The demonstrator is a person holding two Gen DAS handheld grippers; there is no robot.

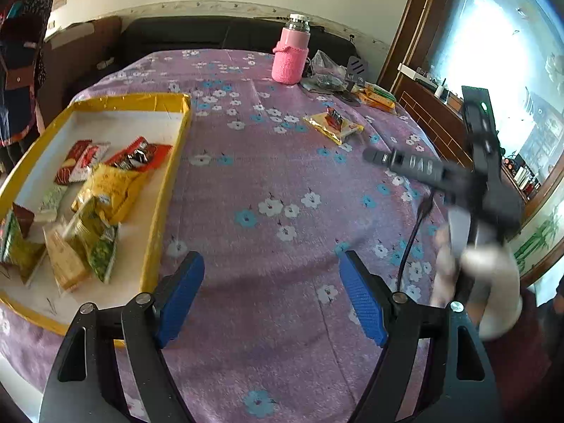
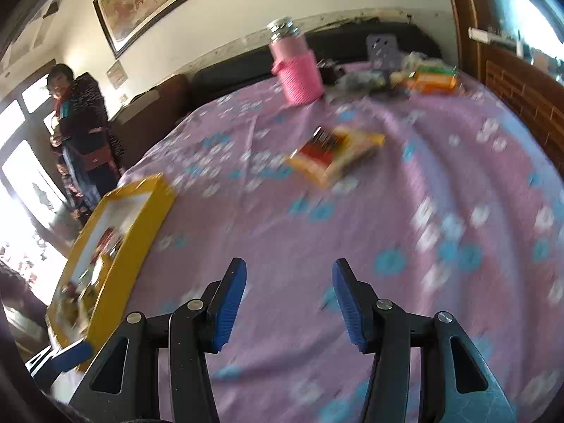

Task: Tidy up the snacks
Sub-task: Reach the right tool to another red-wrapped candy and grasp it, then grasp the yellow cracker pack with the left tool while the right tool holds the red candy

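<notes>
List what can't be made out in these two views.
- Near-left corner of the yellow box: left wrist view, cut off by the frame edge and hidden behind the left tool.
- Box contents: right wrist view, motion blur and the box wall.
- Print on the yellow snack packet: blurred in the right view, too small in the left.
- Right tool seen from the left view: smeared by blur.

Black gripper [image 1: 271, 294] frames, ribbed blue pads [image 1: 359, 298], silver screws, seemingly white glove [image 1: 493, 282].
</notes>
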